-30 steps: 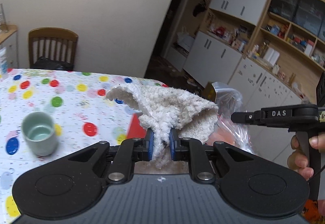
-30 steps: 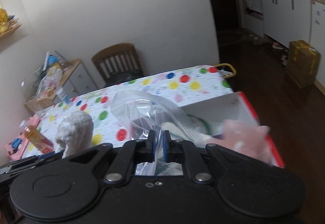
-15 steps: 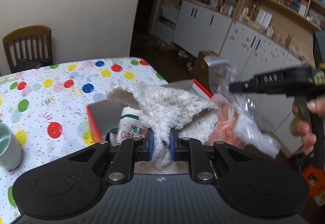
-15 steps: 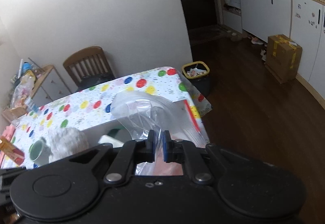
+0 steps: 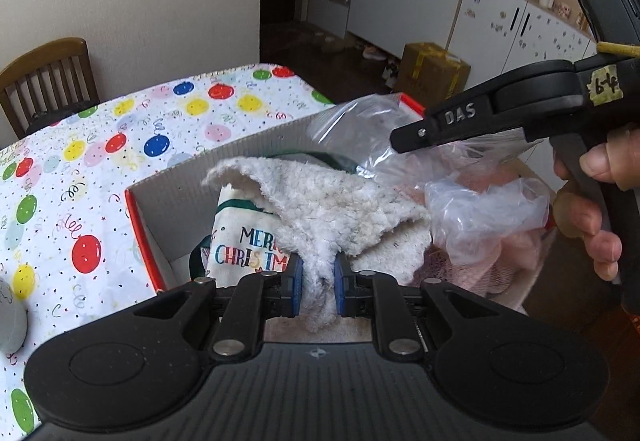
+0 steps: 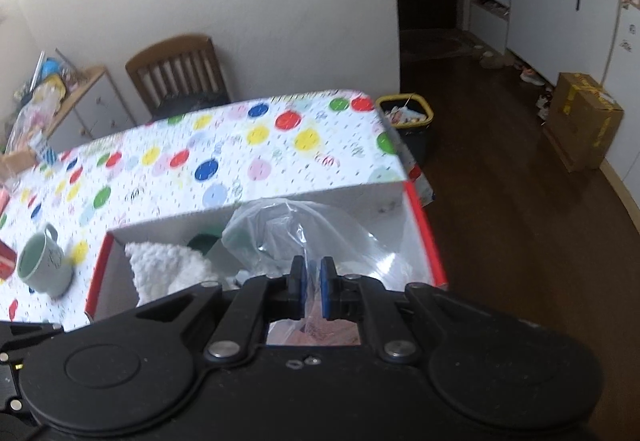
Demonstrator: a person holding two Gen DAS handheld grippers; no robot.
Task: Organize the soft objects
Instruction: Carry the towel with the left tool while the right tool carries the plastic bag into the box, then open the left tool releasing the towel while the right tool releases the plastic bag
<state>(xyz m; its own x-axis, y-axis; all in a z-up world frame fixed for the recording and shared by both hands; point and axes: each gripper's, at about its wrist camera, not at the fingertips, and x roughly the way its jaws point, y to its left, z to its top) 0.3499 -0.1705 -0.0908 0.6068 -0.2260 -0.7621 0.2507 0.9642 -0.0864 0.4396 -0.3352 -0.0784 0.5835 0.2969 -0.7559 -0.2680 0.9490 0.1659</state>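
My left gripper [image 5: 316,287] is shut on a fluffy white cloth [image 5: 340,209] and holds it over the open red-edged cardboard box [image 5: 138,225]. The cloth also shows in the right wrist view [image 6: 168,269]. My right gripper [image 6: 313,293] is shut on a clear plastic zip bag [image 6: 296,233] and holds it over the box's right side [image 6: 424,225]. In the left wrist view the bag [image 5: 476,209] hangs beside the cloth. A "Merry Christmas" fabric item [image 5: 244,241] and a pink soft thing [image 5: 516,253] lie in the box.
The box stands at the right end of a table with a polka-dot cloth [image 6: 224,157]. A green mug [image 6: 42,265] stands left of the box. A wooden chair [image 6: 176,75] is behind the table. A bin [image 6: 406,117] and a carton [image 6: 580,121] sit on the floor.
Both grippers have moved right from over the table to above the open box, still carrying the white cloth and the plastic bag. The mug has slid off to the left of view.
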